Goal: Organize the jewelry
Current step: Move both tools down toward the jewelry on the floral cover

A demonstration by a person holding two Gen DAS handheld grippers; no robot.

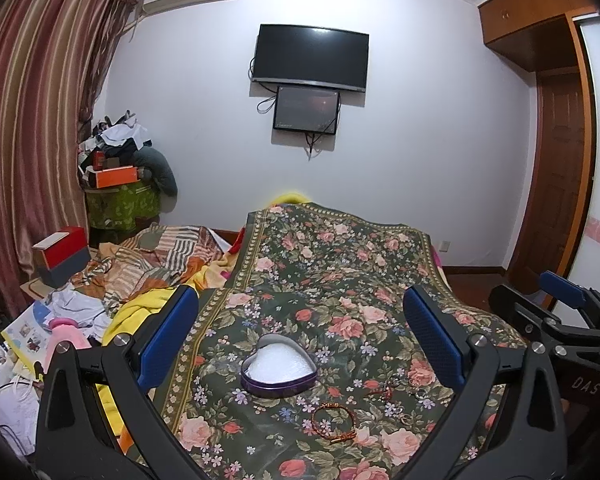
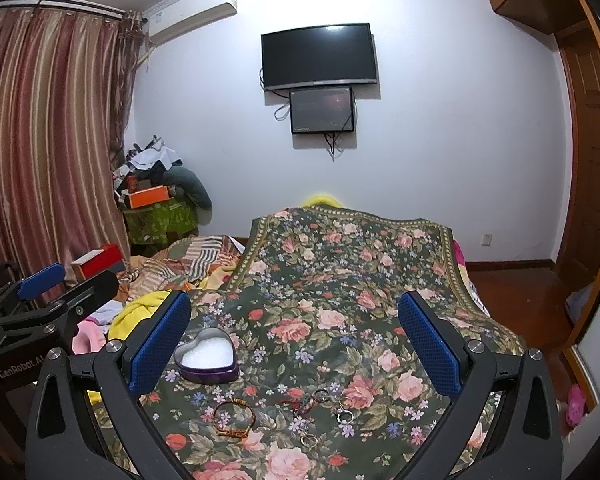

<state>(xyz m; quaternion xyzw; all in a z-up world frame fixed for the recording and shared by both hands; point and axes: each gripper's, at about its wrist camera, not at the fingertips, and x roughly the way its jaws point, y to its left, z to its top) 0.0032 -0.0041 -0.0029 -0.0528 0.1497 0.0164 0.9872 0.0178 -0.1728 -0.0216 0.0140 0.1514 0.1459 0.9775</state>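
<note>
My two wrist views sit side by side above the near end of the floral cloth (image 1: 340,280), facing the far wall; both share the heart tin (image 2: 206,356) and television (image 1: 310,56).

Glossy metal heart tin (image 1: 278,376), cloth bedspread (image 1: 340,264)

— How does my feed look? Both views are evenly lit from above, with soft glare on the wall-mounted black flat television screen (image 1: 310,57).

— Fisheye bends the striped pink satin curtain (image 2: 48,128); corners vignette black, and fine detail is soft and slightly noisy.
</note>
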